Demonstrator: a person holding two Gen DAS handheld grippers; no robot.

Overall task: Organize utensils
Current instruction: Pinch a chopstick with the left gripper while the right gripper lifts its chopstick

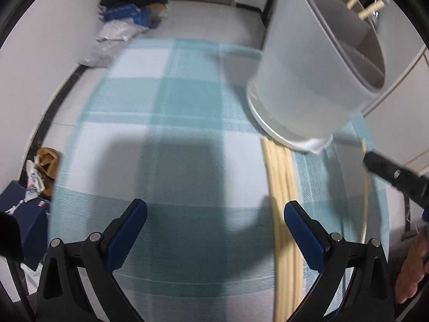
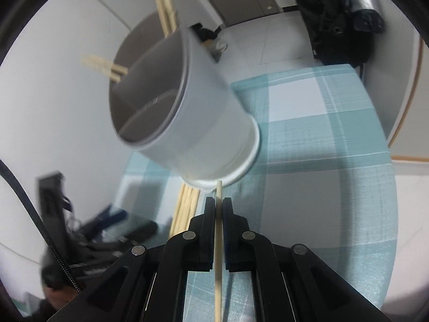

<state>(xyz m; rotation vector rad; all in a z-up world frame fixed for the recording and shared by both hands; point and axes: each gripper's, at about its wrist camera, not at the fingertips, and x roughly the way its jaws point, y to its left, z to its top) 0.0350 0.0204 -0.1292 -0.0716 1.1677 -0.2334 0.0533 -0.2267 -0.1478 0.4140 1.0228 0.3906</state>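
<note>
Chopstick (image 2: 218, 230) is clenched upright in the right claw (image 2: 219, 206), just near of the grey divided holder (image 2: 187, 112) on the checked bench (image 2: 321, 161). Left claw (image 1: 215, 214) hangs released beside the loose chopsticks (image 1: 283, 187). Next, probably: lift and drop it into a compartment.

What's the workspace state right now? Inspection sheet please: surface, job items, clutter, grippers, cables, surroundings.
Surface: table under a teal-and-white checked cloth.
Job's things: white divided utensil holder with chopsticks already in it; loose chopstick bundle on the cloth beside it.
Clutter: nothing seen on the table.
Grippers: left gripper open, empty; right gripper shut on a single chopstick.
Cables: a black cable at the right view's left edge.
Surroundings: bags and boxes on the floor, door beyond.
</note>
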